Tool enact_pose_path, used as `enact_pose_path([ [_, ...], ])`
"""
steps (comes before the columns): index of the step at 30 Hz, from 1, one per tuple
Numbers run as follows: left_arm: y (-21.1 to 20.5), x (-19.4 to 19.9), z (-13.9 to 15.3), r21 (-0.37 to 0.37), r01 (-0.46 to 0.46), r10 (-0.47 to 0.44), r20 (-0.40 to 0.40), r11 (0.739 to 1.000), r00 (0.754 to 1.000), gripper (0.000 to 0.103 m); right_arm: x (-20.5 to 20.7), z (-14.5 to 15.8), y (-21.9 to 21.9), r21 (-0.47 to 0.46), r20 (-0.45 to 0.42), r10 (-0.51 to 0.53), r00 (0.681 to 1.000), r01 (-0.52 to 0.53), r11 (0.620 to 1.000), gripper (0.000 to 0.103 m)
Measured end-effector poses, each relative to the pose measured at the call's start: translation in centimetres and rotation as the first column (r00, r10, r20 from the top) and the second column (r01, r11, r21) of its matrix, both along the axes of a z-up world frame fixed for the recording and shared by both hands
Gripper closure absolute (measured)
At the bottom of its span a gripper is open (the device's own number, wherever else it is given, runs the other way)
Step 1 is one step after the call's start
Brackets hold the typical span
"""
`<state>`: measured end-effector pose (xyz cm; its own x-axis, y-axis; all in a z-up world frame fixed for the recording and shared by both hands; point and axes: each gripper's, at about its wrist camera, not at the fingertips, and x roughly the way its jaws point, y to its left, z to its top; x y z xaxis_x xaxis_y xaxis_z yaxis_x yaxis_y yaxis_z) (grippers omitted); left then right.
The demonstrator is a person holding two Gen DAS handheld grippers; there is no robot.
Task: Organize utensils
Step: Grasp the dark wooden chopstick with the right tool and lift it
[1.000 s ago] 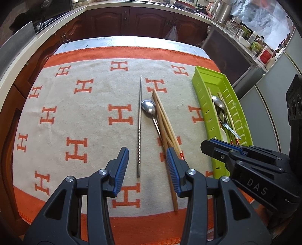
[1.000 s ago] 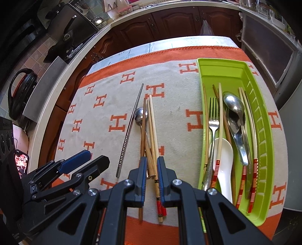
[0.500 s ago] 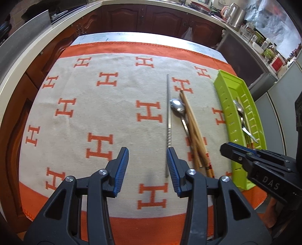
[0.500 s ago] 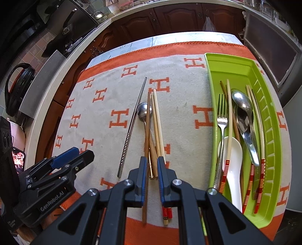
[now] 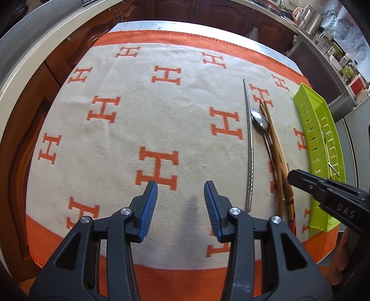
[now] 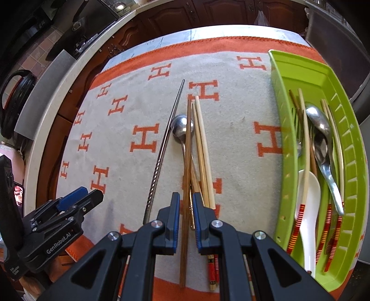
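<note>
We see a table under a cream cloth with orange H marks and an orange border. Beyond its far edge run dark wooden cabinets beneath a pale countertop. On the far right, daylight falls on a cluttered counter.

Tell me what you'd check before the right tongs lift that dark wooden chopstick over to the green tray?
1. Right tongs astride the dark chopstick, one pad on each side: ok.
2. Pads actually clamped on it: cannot tell; a sliver of gap seems to remain.
3. Only one stick between the pads: cannot tell; the pale chopsticks and the spoon handle crowd in right beside it.
4. Steel chopstick out of the way: ok, it lies apart to the left.
5. Green tray has room: ok, its far end is bare.
6. Left tongs clear of the path: ok, open over bare cloth.
</note>
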<state>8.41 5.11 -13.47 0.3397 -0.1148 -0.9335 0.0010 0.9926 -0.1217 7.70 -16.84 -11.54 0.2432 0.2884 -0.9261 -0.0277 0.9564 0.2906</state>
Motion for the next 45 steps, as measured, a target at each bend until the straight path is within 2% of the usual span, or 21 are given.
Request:
enact_pose_path([
  [14, -0.3, 0.4, -0.7, -0.011, 0.018, -0.018, -0.01, 1.0, 1.0, 0.064, -1.3, -2.1, 2.0, -0.04, -0.042, 0.048, 0.998, -0.05, 0.998, 0.092],
  [25, -0.3, 0.4, -1.1, -0.008, 0.017, -0.017, -0.021, 1.0, 1.0, 0.064, -2.0, -2.0, 4.4, -0.2, 0.052, 0.119, 0.992, -0.106, 0.974, 0.091],
  [27, -0.4, 0.5, -1.2, -0.006, 0.019, -0.019, -0.022, 1.0, 1.0, 0.064, -2.1, -2.0, 4.3, -0.209, 0.062, 0.12, 0.991, -0.105, 0.972, 0.095],
  [30, -0.5, 0.5, -1.2, -0.002, 0.022, -0.022, -0.023, 1.0, 0.999, 0.064, -2.1, -2.0, 4.0, -0.173, 0.065, 0.104, 0.992, -0.091, 0.981, 0.097],
  [33, -0.7, 0.5, -1.1, 0.002, 0.027, -0.027, -0.023, 1.0, 0.999, 0.064, -2.1, -1.6, 3.1, -0.097, 0.071, 0.079, 0.994, -0.072, 0.993, 0.097],
  [37, -0.9, 0.7, -1.1, -0.007, 0.033, -0.034, -0.026, 0.999, 0.999, 0.064, -2.0, -0.1, 1.8, -0.036, 0.106, 0.044, 0.993, -0.041, 0.999, 0.097],
  [45, -1.5, 2.0, -1.3, -0.147, 0.029, -0.037, -0.055, 0.989, 0.998, 0.064, -2.1, 2.8, -1.1, 0.031, 0.176, -0.022, 0.984, 0.017, 0.999, 0.097],
])
